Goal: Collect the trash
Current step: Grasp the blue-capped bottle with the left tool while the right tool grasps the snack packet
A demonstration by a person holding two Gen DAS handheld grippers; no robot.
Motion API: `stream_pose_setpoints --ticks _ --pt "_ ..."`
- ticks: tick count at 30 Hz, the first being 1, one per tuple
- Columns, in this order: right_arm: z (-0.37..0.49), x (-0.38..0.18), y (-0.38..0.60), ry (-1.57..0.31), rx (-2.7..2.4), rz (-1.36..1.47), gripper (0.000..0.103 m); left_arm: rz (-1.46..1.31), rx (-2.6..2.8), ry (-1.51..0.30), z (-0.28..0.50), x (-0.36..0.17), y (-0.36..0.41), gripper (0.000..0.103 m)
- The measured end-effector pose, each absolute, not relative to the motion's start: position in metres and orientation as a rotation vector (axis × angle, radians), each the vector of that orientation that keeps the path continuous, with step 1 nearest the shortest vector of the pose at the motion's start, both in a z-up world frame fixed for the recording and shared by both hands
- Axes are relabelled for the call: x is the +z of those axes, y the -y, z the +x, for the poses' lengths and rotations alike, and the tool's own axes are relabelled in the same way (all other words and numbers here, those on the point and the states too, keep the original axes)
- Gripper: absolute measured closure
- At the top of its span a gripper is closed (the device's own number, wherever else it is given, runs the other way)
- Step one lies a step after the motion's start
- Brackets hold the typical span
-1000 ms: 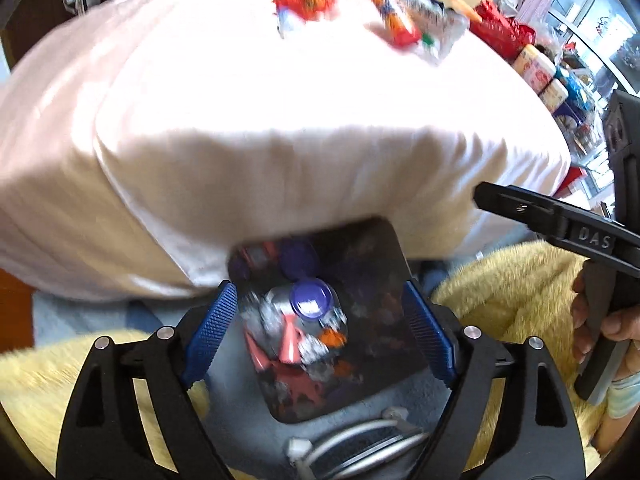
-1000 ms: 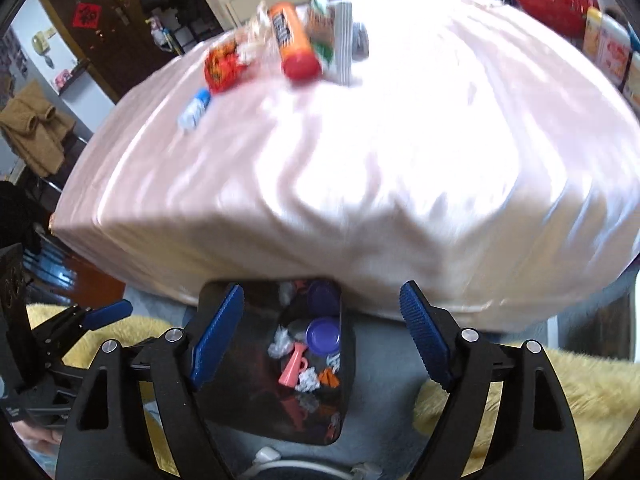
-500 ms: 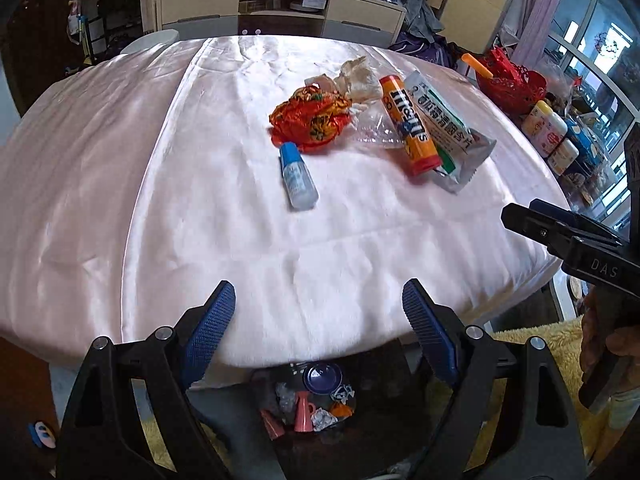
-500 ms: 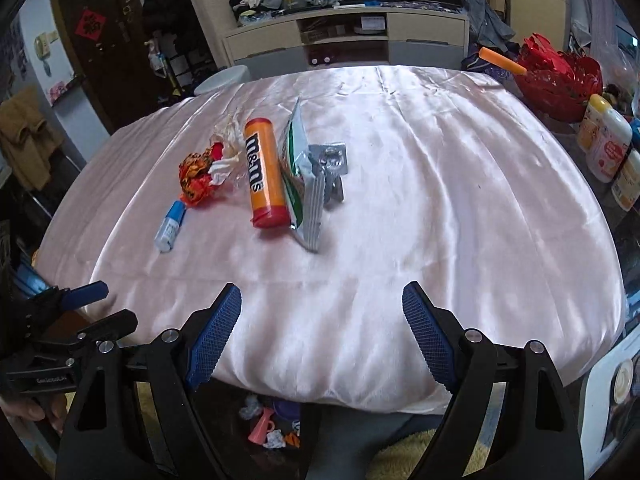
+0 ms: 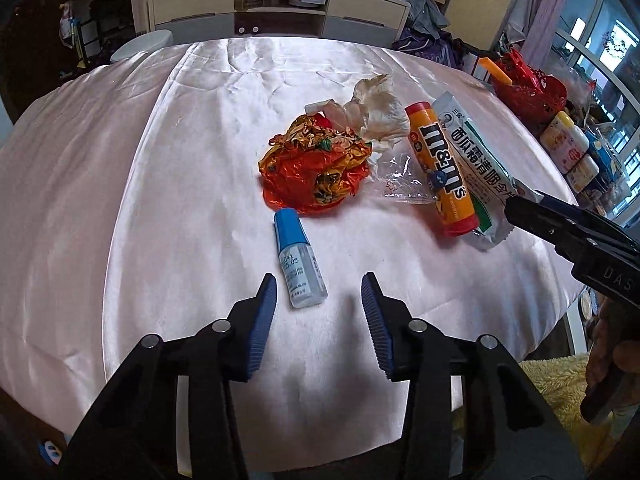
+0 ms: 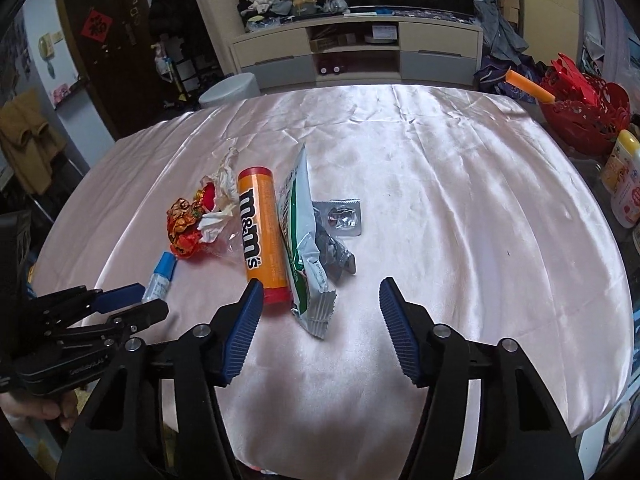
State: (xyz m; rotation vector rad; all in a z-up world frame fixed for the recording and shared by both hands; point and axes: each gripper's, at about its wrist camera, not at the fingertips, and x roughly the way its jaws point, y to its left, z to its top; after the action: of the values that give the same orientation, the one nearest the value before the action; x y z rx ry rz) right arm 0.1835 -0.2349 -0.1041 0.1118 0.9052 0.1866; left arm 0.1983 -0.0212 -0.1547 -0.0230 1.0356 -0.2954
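I'm in somebody's living room: TV cabinet (image 6: 356,50) beyond my tongs (clothes piled on top), satin-covered table (image 6: 440,200) below.

A table (image 5: 132,208) draped in shiny pale pink cloth is shown. Just ahead of the left hand-held gripper (image 5: 319,300) a small blue-capped bottle (image 5: 298,264) is laid flat, with a crumpled orange foil wrapper (image 5: 316,170) and crumpled tissue (image 5: 376,108) beyond it. Ahead of the right hand-held gripper (image 6: 320,304) an orange candy tube (image 6: 260,236), a green-and-white packet (image 6: 304,248) and silver blister packs (image 6: 342,220) are laid side by side.
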Motion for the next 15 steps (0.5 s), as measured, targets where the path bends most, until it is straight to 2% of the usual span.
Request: stream_pose_setpoints --ticks 4,8,9,15 --pt "0.186 -0.111 0.232 -0.924 0.202 0.108 0.06 -0.029 -0.301 -1.04 0.206 -0.161 0.021 0.079" --pt "0.187 -0.115 0.229 -0.933 0.222 0.111 0.085 -0.005 -0.302 -1.027 0.205 -0.161 0.024 0.08" --pt "0.187 -0.115 0.229 -0.933 0.228 0.112 0.088 0.002 -0.302 -1.024 0.204 -0.161 0.024 0.08" --pt "0.179 -0.102 0.229 -0.872 0.218 0.104 0.091 0.018 -0.292 -1.017 0.197 -0.159 0.023 0.084"
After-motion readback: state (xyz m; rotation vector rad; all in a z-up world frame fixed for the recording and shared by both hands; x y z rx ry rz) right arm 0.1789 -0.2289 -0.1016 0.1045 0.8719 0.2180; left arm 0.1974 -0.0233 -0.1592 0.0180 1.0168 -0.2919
